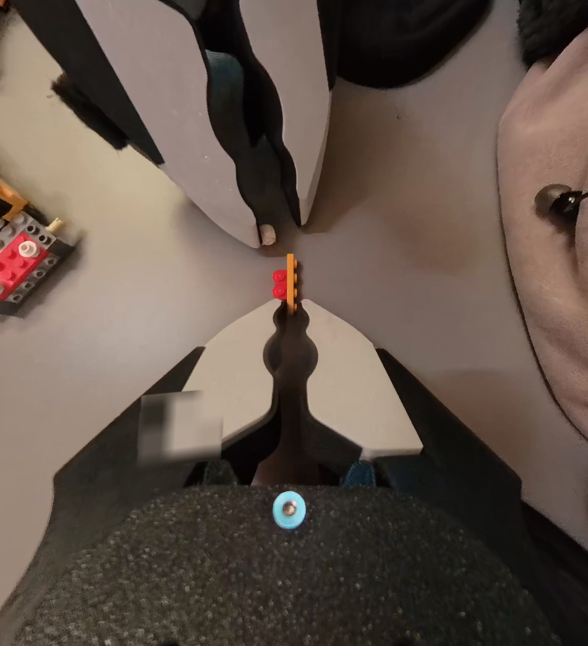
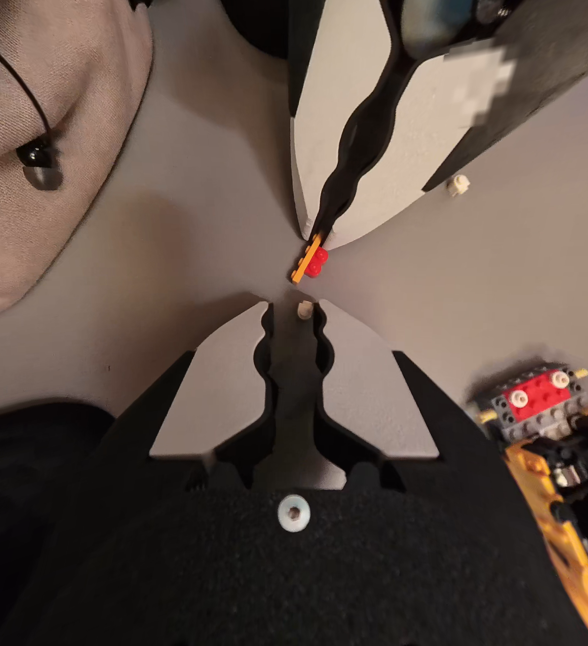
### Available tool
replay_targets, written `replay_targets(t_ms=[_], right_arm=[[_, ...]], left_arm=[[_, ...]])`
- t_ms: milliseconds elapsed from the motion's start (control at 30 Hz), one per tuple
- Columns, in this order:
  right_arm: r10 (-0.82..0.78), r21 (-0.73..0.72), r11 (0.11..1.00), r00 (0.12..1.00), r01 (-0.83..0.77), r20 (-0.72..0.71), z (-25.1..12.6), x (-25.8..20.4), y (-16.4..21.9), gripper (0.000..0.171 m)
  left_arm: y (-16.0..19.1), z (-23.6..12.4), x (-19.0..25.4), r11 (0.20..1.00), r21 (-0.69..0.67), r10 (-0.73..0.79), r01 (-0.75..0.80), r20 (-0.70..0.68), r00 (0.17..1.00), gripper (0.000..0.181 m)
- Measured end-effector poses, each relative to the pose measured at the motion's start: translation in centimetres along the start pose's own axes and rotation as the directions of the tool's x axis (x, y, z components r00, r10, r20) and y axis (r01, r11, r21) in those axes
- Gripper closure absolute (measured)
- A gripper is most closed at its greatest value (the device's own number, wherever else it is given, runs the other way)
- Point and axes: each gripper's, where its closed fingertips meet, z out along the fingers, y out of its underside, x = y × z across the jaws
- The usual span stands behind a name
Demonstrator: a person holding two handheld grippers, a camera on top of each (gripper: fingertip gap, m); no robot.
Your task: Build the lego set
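Left hand-held gripper (image 1: 291,307): clenched on one end of the orange plate (image 1: 290,279), which sticks out forward past the fingertips, edge-on to the camera.
Orange plate: thin and long, studs along one face; in the right wrist view it (image 2: 307,260) slants down out of the far gripper's tips.
Red brick (image 1: 279,285): small, two studs showing, fixed to the flat side of the plate near its middle; held above the counter with the plate.
Right hand-held gripper (image 2: 292,304): jaws a little apart, with a small beige peg (image 2: 303,309) lying against the inner face of one finger; whether the jaws press it cannot be told.
Beige peg: in the left wrist view it (image 1: 268,234) sits at the very tip of the opposite gripper, just beside the free end of the plate, not touching it.
Grippers: tip to tip, facing each other, close over the counter (image 1: 145,279).
Model (image 2: 537,402): part-built, grey frame with a red top and two white round studs, black and gold parts behind; stands on the counter well apart from the grippers, at the left edge of the left wrist view (image 1: 9,265).
Loose piece (image 2: 458,184): small, beige, on the counter beside the left gripper's body.
Person: pale garment (image 1: 565,244) with a black cord and toggle at the counter's edge.
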Motion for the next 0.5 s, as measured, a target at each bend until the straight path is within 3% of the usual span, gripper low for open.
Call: replay_targets(t_ms=[200, 400, 500], right_arm=[[0.093, 0.066, 0.994, 0.99, -0.087, -0.106, -1.4, -1.4, 0.3, 0.149], [0.14, -0.046, 0.988, 0.983, -0.146, -0.116, -1.5, -2.2, 1.8, 0.143], [0.223, -0.02, 0.973, 0.963, -0.229, -0.152, -2.8, -2.7, 1.5, 0.149]], left_arm=[[-0.3, 0.3, 0.3, 1.0, 0.001, 0.029, -0.029, -0.042, 0.999, 0.176], [-1.1, 1.0, 0.9, 0.995, -0.01, 0.094, -0.096, -0.117, 0.989, 0.176], [-1.2, 1.1, 1.0, 0.994, -0.012, 0.107, -0.109, -0.111, 0.988, 0.176]])
